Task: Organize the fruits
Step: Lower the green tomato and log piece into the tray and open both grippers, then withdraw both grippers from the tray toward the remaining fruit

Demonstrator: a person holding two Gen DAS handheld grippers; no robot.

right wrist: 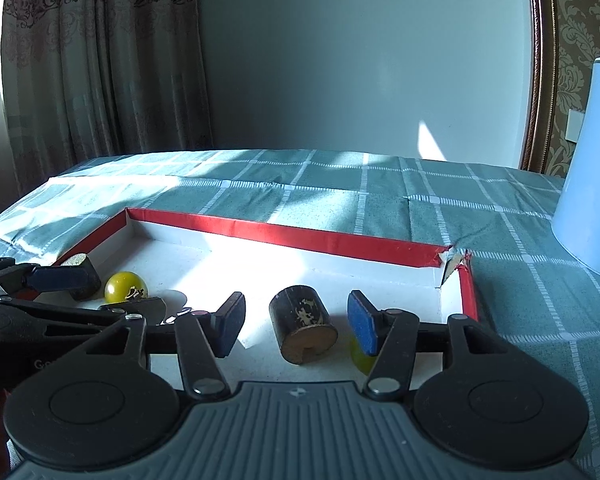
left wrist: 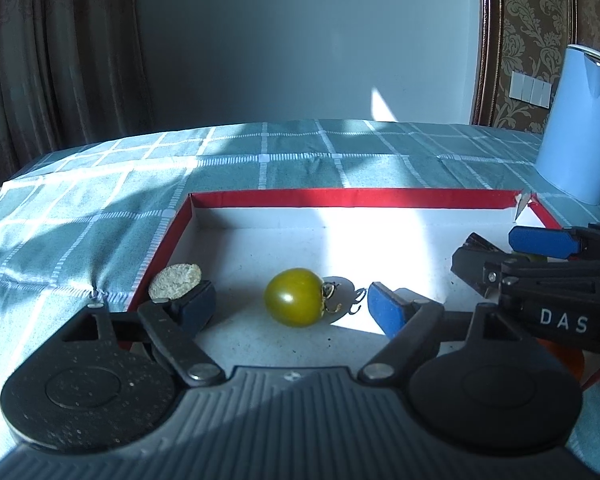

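1. A shallow box (left wrist: 356,197) with red outer walls and a white inside lies on a desk (left wrist: 100,208) covered by a green checked cloth; sunlight falls across its floor
2. The left tongs (left wrist: 292,306) are spread wide, their pads clear of the fruit, hovering low inside the box
3. A small green-yellow tomato (left wrist: 294,297) with a dried stem lies on the box floor between those two fingers, touching neither
4. Just beyond the left finger of the left tongs, near the box's left wall, sits a dark stub with a pale cut face (left wrist: 176,280)
5. The right tongs (right wrist: 296,320) are also parted, with gaps on both sides of what lies between them
6. Between their fingers a dark cylinder (right wrist: 302,320) lies tilted on the box floor, its pale cut end toward the camera; neither pad presses on it
7. A yellow-green fruit (right wrist: 358,354) shows partly behind the right finger of the right tongs; most of it is hidden
8. In the right wrist view the tomato (right wrist: 124,286) sits at the left of the box beside the left tongs (right wrist: 108,292)
9. The box's far right corner (right wrist: 454,262) is torn
10. A pale blue kettle (left wrist: 576,128) stands on the cloth beyond the box, to the right
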